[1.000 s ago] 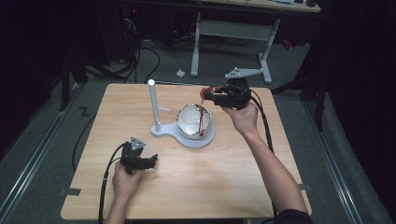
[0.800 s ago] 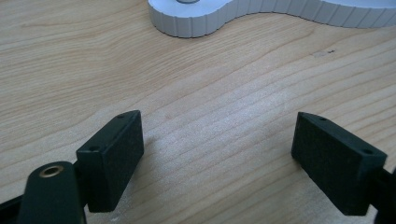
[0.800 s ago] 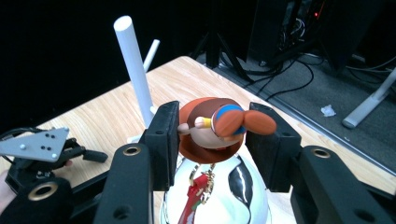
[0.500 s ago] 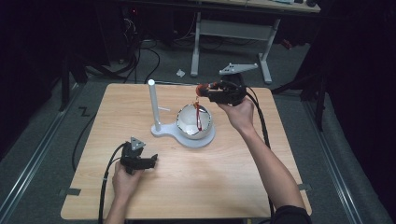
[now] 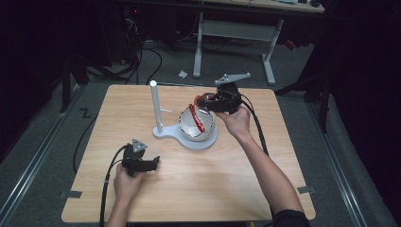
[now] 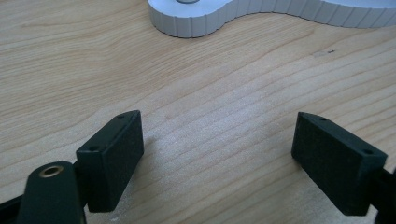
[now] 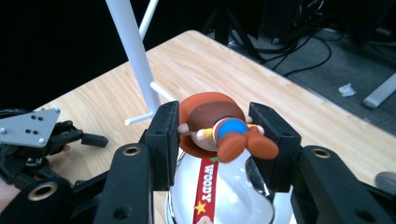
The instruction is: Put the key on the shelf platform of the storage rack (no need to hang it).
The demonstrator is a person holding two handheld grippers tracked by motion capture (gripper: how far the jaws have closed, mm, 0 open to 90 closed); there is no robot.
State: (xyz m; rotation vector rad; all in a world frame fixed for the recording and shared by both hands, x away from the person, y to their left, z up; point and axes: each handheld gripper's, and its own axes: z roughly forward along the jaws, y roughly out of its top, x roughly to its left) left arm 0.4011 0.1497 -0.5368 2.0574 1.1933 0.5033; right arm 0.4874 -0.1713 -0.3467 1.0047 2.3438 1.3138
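A small toy figure (image 7: 218,129) with a brown hat, blue middle and orange boots is clamped between the jaws of my right gripper (image 7: 217,135). It hangs just over a round white cup (image 7: 224,198) with a red "WOODY" stripe. In the high view the right gripper (image 5: 202,100) is at the cup's (image 5: 195,126) top rim. The cup rests on the round end of a white stand base (image 5: 208,142); the stand's pole (image 5: 154,106) rises to the left. My left gripper (image 5: 152,163) lies on the table near the front left, jaws wide apart and empty (image 6: 219,158).
A thin peg (image 7: 140,116) sticks out sideways from the pole. The stand base's edge (image 6: 224,21) lies just ahead of the left gripper. The wooden table (image 5: 227,189) has bare surface in front. Beyond the table are a desk frame (image 5: 234,28) and cables on the floor.
My right gripper has carried the toy figure left and slightly down, from beside the cup to over its top. The left gripper has stayed put.
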